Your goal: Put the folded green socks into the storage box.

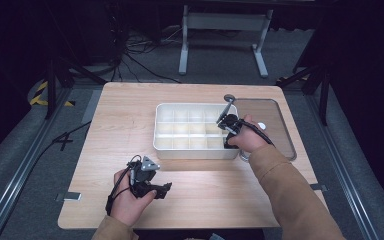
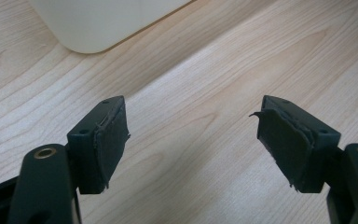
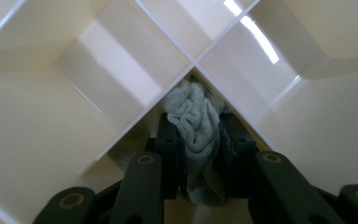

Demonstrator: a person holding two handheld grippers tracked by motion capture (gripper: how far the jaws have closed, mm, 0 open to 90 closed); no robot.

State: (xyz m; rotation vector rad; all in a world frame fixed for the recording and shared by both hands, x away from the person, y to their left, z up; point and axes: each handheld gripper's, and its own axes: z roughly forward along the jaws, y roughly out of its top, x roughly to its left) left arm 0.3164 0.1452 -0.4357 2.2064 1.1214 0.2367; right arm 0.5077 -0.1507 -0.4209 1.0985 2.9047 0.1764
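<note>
A white box [image 1: 166,145] divided into several compartments sits mid-table. My right gripper [image 1: 228,140] reaches down into its near right part. In the right gripper view that gripper [image 3: 199,122] is shut on a bunched pale grey-green cloth [image 3: 193,109], pressed into a corner where the white dividers [image 3: 135,116] meet. My left gripper [image 1: 161,190] rests low over the table near the front edge, left of centre. In its own view the left gripper [image 2: 191,109] is open with bare wood between its pads, and a rounded corner of the box [image 2: 93,28] lies ahead.
A clear lid [image 1: 275,125] with a white knob lies flat to the right of the box. The wooden table [image 1: 125,115] has bare stretches left of and in front of the box. Cables and a metal frame stand on the floor beyond the far edge.
</note>
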